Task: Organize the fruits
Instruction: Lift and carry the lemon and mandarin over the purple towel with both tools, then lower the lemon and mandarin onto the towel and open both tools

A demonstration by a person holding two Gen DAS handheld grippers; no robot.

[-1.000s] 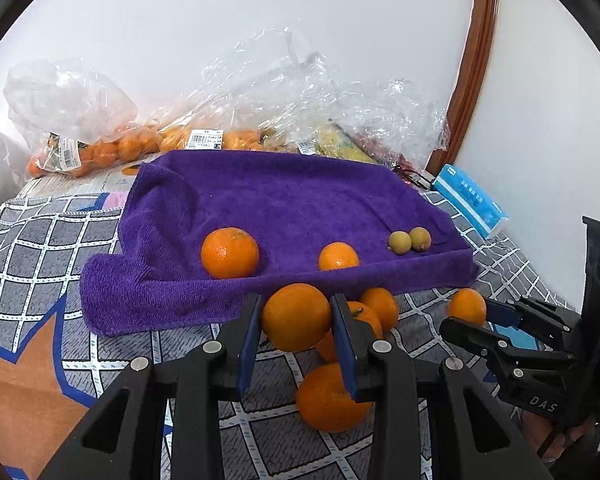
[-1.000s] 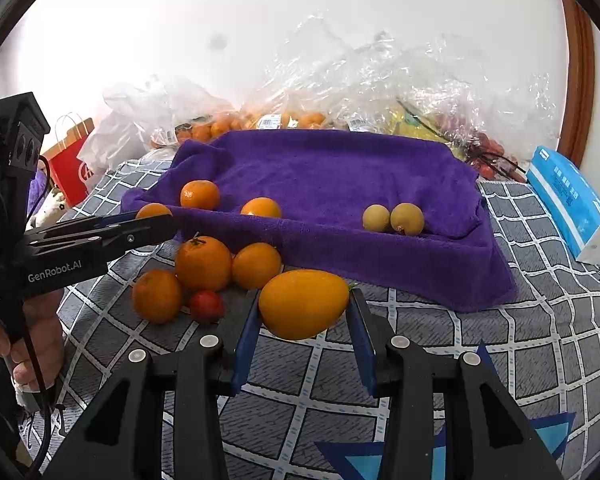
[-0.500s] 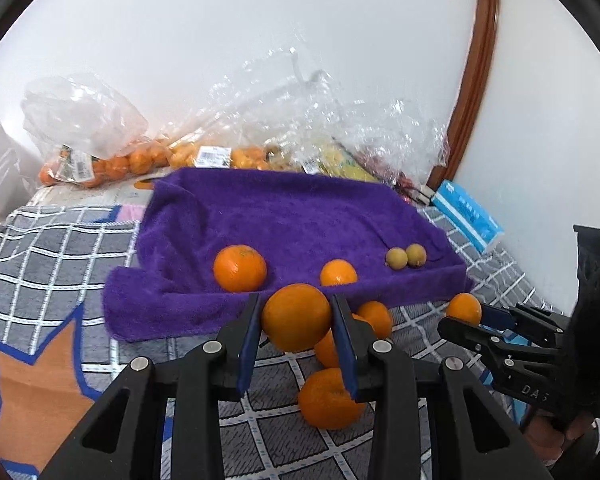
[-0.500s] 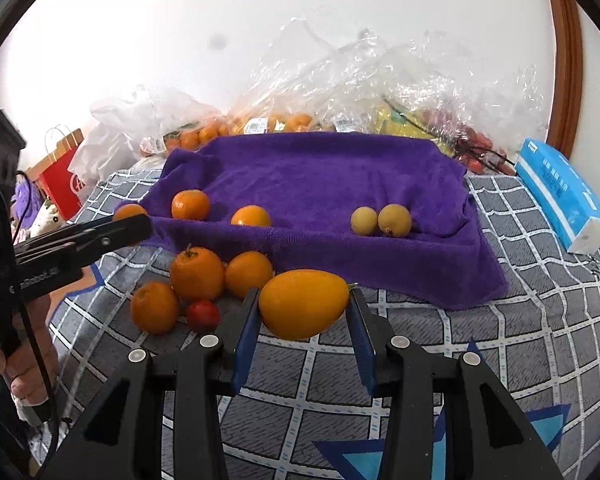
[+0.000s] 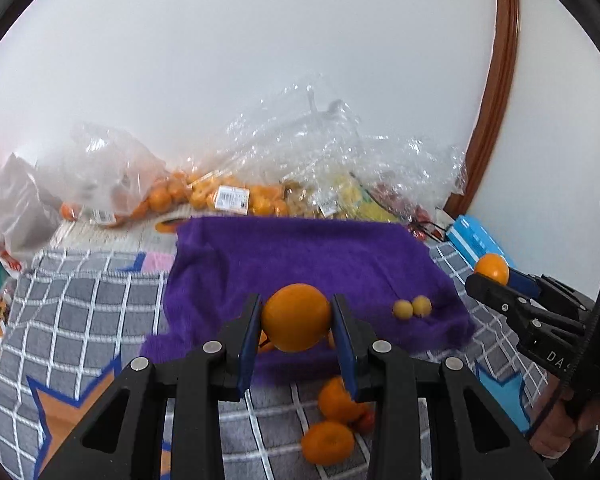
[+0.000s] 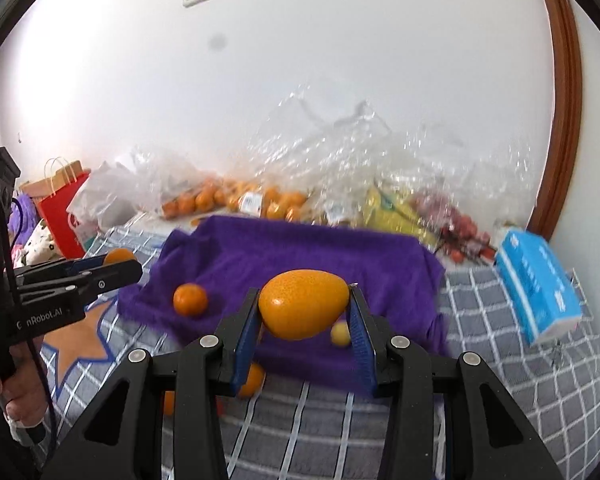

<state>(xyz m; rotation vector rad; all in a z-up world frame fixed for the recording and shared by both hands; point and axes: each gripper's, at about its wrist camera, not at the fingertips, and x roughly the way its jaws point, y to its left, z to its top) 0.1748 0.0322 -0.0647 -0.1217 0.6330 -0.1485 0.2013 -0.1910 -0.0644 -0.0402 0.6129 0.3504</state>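
My left gripper [image 5: 296, 320] is shut on a round orange [image 5: 296, 317], held in the air over the near edge of the purple towel [image 5: 300, 256]. My right gripper [image 6: 304, 312] is shut on a large egg-shaped orange fruit [image 6: 303, 309], also lifted above the towel [image 6: 300, 248]. Two small yellow-green fruits [image 5: 412, 307] lie on the towel's right part, and an orange [image 6: 190, 299] rests on its left part. Loose oranges [image 5: 332, 424] remain on the checked blanket [image 5: 80, 300] below the left gripper. In the left wrist view the right gripper [image 5: 496, 276] shows at the right edge.
Clear plastic bags of oranges and other fruit [image 5: 236, 196] are piled against the white wall behind the towel. A blue tissue pack [image 6: 536, 280] lies at the right, and a red paper bag [image 6: 60, 208] stands at the left. A brown door frame [image 5: 496, 100] rises at the right.
Both grippers have risen with their fruit, so the towel and the loose oranges sit lower in both views and more wall shows. The grips have not changed.
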